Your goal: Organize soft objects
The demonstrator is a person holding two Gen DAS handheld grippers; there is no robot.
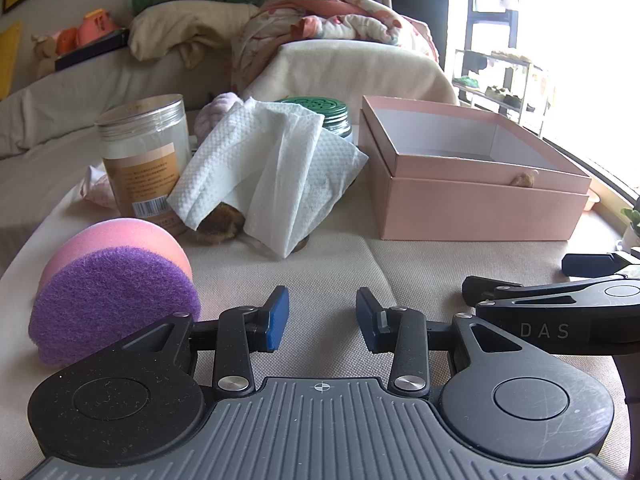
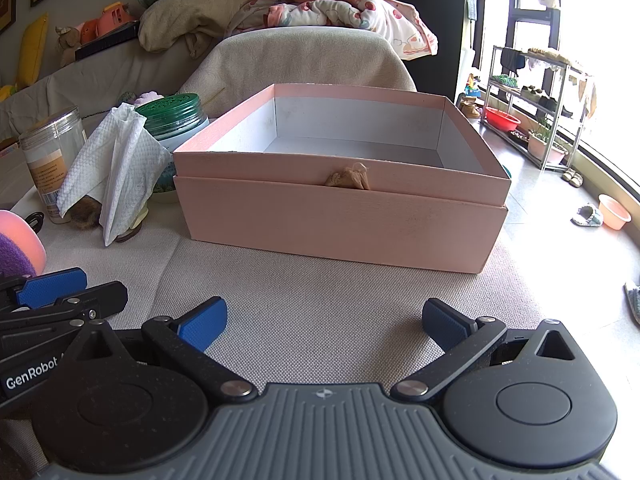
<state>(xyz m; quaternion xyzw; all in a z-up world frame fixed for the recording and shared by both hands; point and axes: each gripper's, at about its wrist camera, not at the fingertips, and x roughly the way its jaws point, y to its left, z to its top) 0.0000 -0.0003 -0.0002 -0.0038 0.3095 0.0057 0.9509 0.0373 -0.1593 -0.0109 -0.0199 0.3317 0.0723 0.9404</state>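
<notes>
A round sponge (image 1: 114, 284), pink with a purple scrub face, stands on edge on the beige cloth just left of my left gripper (image 1: 322, 316). That gripper is partly open, with nothing between its blue pads. A white paper towel (image 1: 276, 168) is draped over a brown furry thing (image 1: 222, 226) further back. A lilac soft item (image 1: 218, 110) peeks out behind it. The pink box (image 2: 340, 216) stands open in front of my right gripper (image 2: 324, 320), which is wide open and holds nothing. The part of the box's inside that shows is bare.
A clear jar (image 1: 146, 152) and a green-lidded jar (image 1: 320, 108) stand beside the towel. Behind the table, a sofa carries blankets (image 2: 332, 4) and cushions. To the right the table edge drops to a tiled floor with a shoe rack (image 2: 536, 112).
</notes>
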